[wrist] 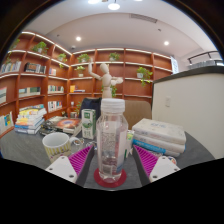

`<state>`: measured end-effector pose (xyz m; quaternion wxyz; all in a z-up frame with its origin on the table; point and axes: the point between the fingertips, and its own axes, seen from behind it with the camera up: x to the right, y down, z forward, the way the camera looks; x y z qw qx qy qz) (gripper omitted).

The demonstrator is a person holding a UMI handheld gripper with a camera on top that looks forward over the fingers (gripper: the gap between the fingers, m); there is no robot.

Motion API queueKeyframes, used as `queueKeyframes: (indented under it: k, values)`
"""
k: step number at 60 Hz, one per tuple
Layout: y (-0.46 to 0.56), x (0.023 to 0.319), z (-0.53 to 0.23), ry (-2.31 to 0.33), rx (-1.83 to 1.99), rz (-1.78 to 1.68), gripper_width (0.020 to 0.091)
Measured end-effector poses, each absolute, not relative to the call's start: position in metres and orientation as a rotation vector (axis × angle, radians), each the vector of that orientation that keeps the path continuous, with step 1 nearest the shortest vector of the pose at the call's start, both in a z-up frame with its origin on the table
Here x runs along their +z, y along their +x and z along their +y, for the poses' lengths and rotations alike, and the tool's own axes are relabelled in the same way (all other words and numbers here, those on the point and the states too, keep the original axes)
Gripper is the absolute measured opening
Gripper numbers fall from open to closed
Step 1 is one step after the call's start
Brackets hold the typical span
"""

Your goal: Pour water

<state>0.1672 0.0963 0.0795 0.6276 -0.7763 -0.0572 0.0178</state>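
Wooden bookshelves [40, 70] are lining the room behind a grey bench [25, 148], but the nearest thing in view is the hand-held gripper [112, 160], its two fingers reaching forward over the bench with their magenta pads [146, 160] facing inward. A clear plastic water bottle [112, 140] with a white cap is standing upright between those fingers, its base sitting on a small red coaster [110, 180]. The fingers are spread apart, with a gap showing between each pad and the bottle's sides, so nothing is being clamped.

Just to the left of the left finger, a white mug [58, 147] with a printed pattern is resting on the bench. To the right of the right finger, a pack of wet wipes [158, 135] is lying flat.

Beyond the bottle, a green and white carton [89, 123] is standing upright, and a few books [66, 126] are lying close to it. Further left, a stack of books [30, 119] is sitting near the bench's edge. A wooden jointed mannequin [100, 78] is posing behind the carton. A white partition wall [190, 105] is rising at the right, and ceiling lights [114, 6] are glowing overhead.
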Motion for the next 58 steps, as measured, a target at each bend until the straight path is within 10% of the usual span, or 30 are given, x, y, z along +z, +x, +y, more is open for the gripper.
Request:
queueKeyframes:
  k: [58]
  values:
    - [0.125,0.127,-0.107,-1.777,0.037,-0.006,0.0846]
